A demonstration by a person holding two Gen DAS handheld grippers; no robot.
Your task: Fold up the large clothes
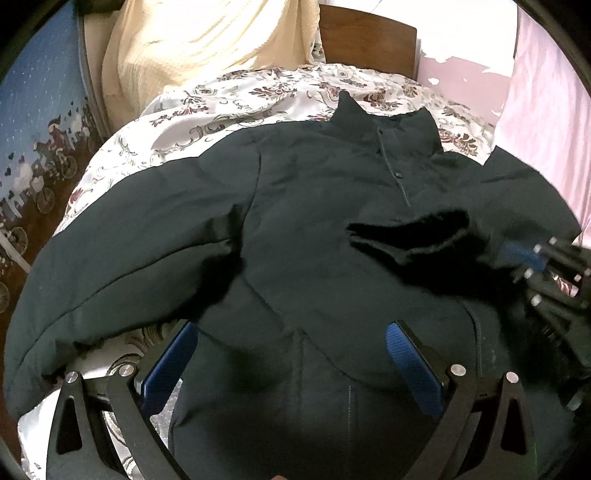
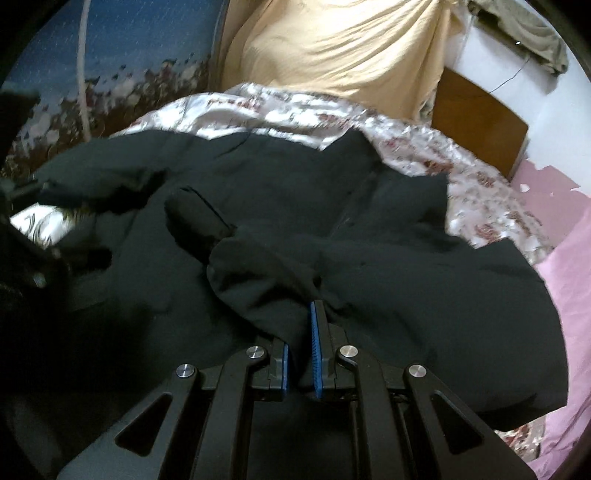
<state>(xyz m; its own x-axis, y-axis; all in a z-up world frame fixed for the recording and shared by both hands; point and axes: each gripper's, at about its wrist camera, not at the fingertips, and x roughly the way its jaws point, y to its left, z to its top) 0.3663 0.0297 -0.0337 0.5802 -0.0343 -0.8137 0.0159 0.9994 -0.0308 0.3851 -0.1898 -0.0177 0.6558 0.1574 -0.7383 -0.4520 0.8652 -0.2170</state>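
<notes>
Both views dim, strong fisheye bending, black vignette at the corners. Light enters from top right: white wall point(image 1: 461, 29) blown out, sheen on the floral bedsheet point(image 1: 258, 96). Dark jacket point(image 1: 314, 221) underexposed, folds barely readable. Right wrist view softer, motion blur at its left edge; jacket point(image 2: 406, 277) nearly black.

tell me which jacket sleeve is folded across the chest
The right gripper is shut on that sleeve, which lies across the jacket front. The other sleeve lies spread out sideways.
</notes>
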